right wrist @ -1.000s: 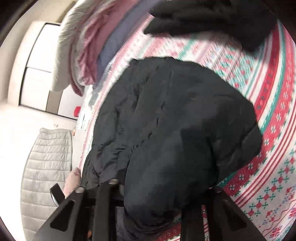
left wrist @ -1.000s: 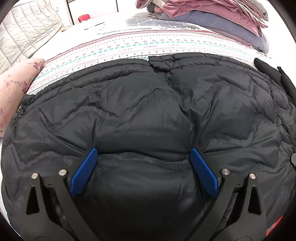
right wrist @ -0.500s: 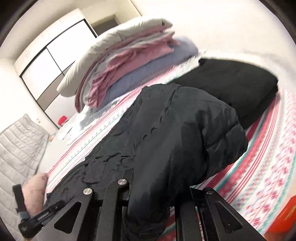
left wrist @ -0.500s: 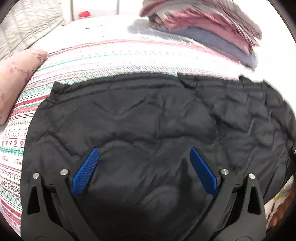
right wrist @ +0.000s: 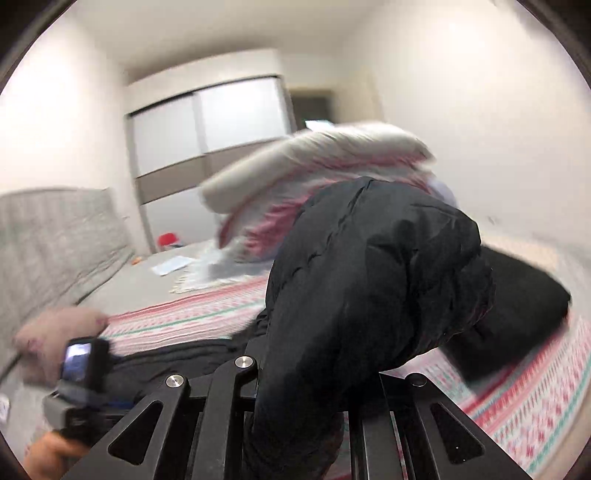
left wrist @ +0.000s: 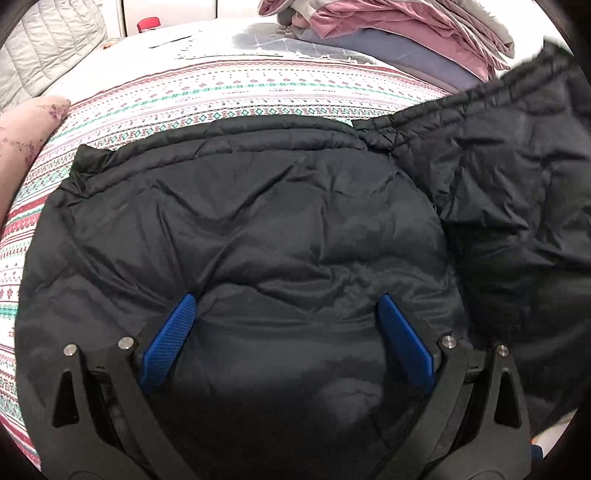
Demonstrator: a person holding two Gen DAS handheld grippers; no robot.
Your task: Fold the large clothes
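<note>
1. Far left: pale pink floral pillow [left wrist: 26, 129], soft and rounded, on the bed's knitted-pattern bedspread [left wrist: 236, 88] with red, green and white bands.
2. Left gripper [left wrist: 286, 314]: jaws spread wide, blue textured pads [left wrist: 168, 341] pressed flat onto the black quilted puffer jacket [left wrist: 258, 221]; nothing pinched between them.
3. Jacket: shiny crinkled nylon, puffy stitched panels, spread flat over the bedspread and filling most of the left wrist view.
4. Right part of the jacket is lifted off the bed in a bulging fold [right wrist: 369, 277]; blurred in both views.
5. Right gripper [right wrist: 314, 384]: black jaws closed on that lifted fold, fabric bunched between them and spilling over the frame.
6. Behind, upper right: stack of folded bedding [left wrist: 388, 26] in pink, lavender and grey-white layers, soft edges.
7. Right wrist view: second black padded garment [right wrist: 524, 295] flat on the bedspread beyond the lifted fold.
</note>
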